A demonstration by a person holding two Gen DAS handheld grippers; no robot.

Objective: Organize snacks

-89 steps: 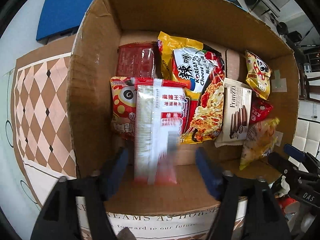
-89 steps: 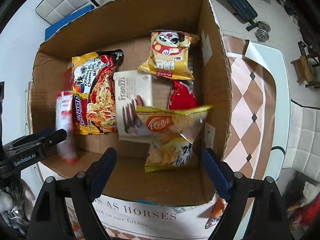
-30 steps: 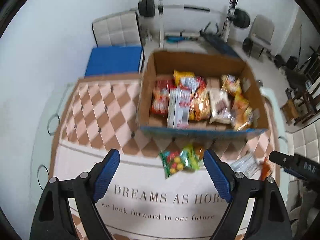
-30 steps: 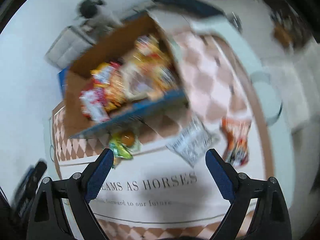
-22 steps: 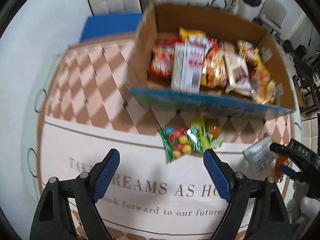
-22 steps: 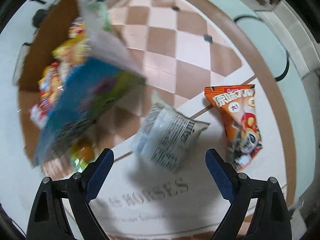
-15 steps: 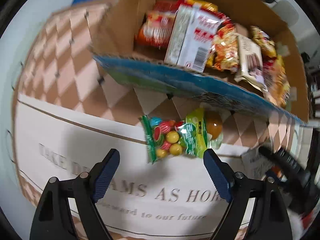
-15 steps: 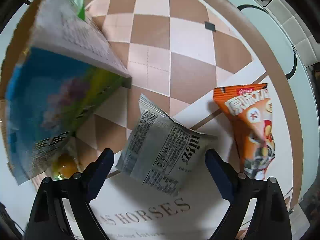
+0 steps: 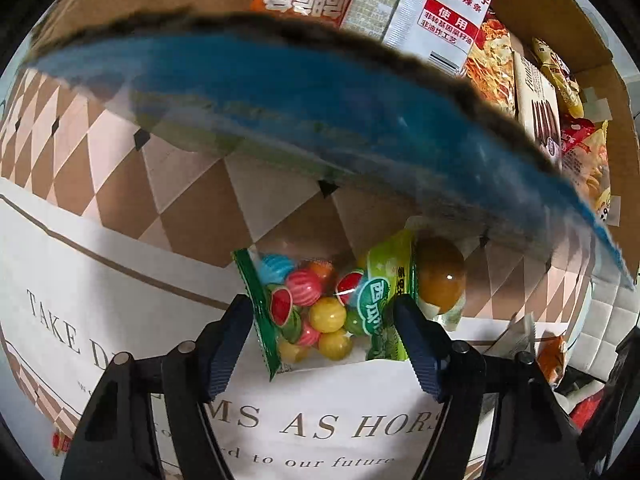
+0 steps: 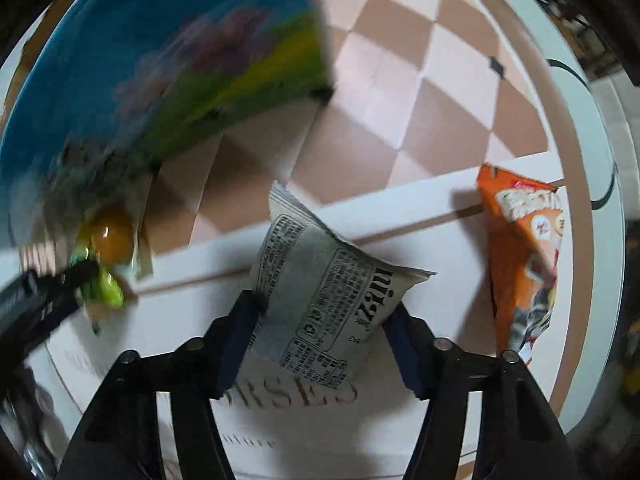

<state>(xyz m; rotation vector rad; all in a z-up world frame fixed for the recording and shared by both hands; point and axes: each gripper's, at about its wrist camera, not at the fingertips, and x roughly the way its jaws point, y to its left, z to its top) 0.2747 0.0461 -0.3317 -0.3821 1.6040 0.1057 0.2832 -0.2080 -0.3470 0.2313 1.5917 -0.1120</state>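
A clear green-edged bag of coloured candy balls [image 9: 320,312] lies on the tablecloth below the cardboard box [image 9: 280,92]. My left gripper [image 9: 324,340] is open with its fingers either side of the bag, touching its edges. A silver-grey printed snack packet [image 10: 324,300] lies on the cloth. My right gripper [image 10: 320,336] is open around it, with both pads against its sides. The box holds several snack packs, among them a white and red packet [image 9: 436,16].
An orange snack bag [image 10: 524,256] lies right of the silver packet near the table's rim. The box's blue printed wall [image 10: 160,60] looms close above both grippers. The candy bag and left gripper show at the left of the right wrist view [image 10: 100,276].
Both grippers left the box, came down to the tablecloth and narrowed around a packet each: the left around the candy bag, the right around the silver packet.
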